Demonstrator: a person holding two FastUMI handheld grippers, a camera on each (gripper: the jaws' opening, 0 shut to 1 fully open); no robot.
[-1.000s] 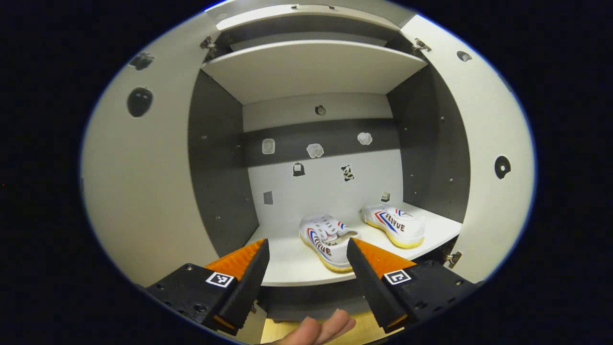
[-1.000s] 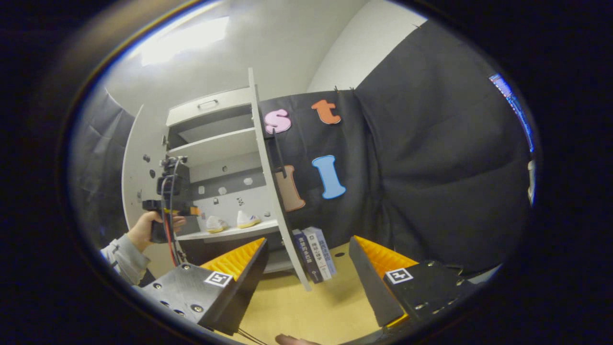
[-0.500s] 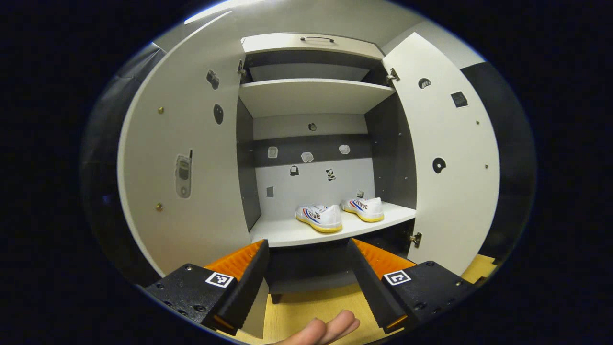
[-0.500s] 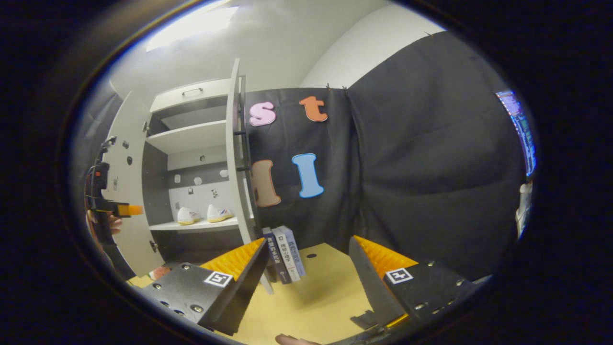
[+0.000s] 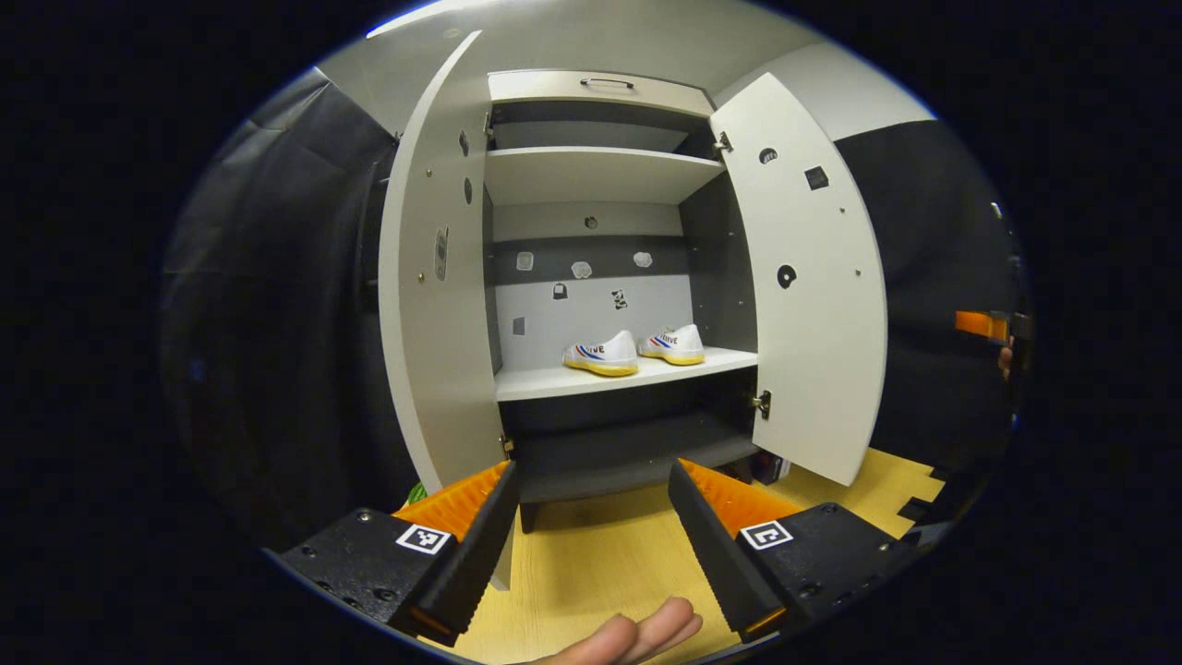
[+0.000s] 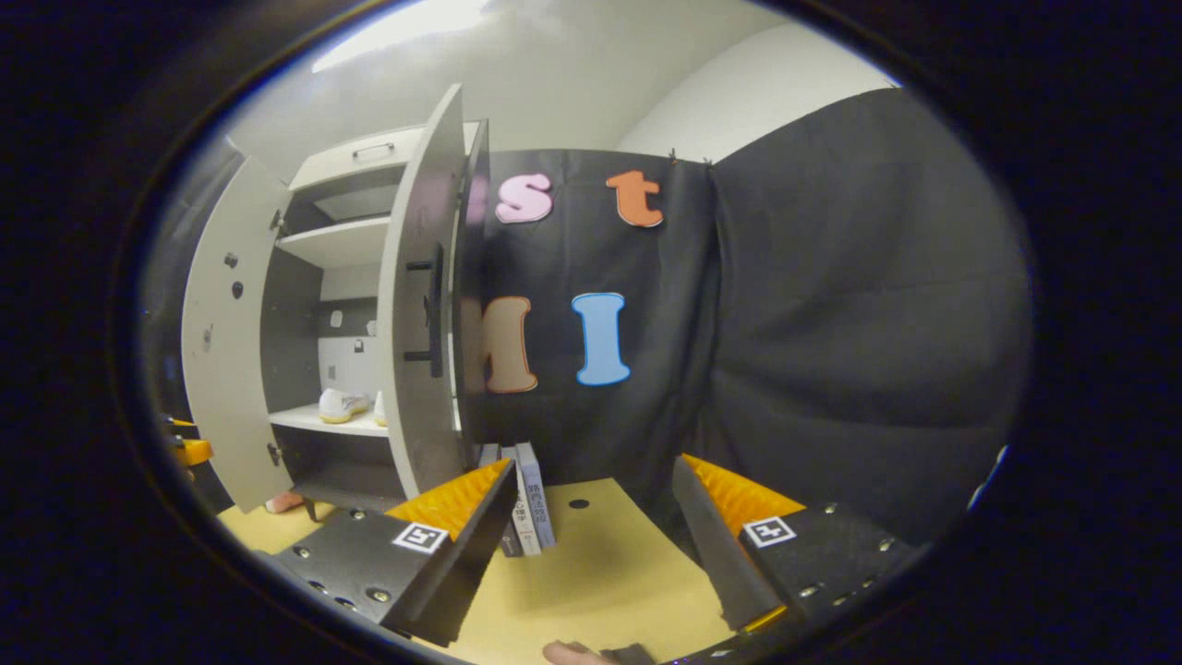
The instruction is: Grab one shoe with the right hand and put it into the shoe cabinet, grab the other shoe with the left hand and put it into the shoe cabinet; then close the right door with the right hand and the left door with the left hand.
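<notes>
Two white shoes sat side by side on the cabinet's lower shelf [image 5: 637, 377], toes pointing left in the left gripper view: the left shoe [image 5: 602, 354] nearer the front, the right shoe [image 5: 674, 344] just beside it and a little farther back. Both rested flat on their yellowish soles, close together; whether they touched could not be told. The shoe cabinet [image 5: 591, 185] stood open, with the left door [image 5: 434, 305] swung out nearly edge-on and the right door [image 5: 813, 305] angled outward. An upper shelf [image 5: 591, 171] and a drawer front with a handle [image 5: 605, 85] lay above. Small stickers dotted the back panel. The left gripper [image 5: 591, 517] hung well back from the cabinet over the yellow floor [image 5: 600, 563], its fingers spread apart and holding nothing; a person's fingertips [image 5: 637, 637] showed below them. In the right gripper view, the right gripper [image 6: 591, 517] faced the black cloth wall beside the cabinet, its fingers likewise parted and empty. The right door [image 6: 416, 305] showed its outer face with a dark handle [image 6: 429, 309], and one shoe [image 6: 342, 405] was visible on the shelf past it. A few books [image 6: 526, 499] stood upright on the floor against the cabinet's side.
</notes>
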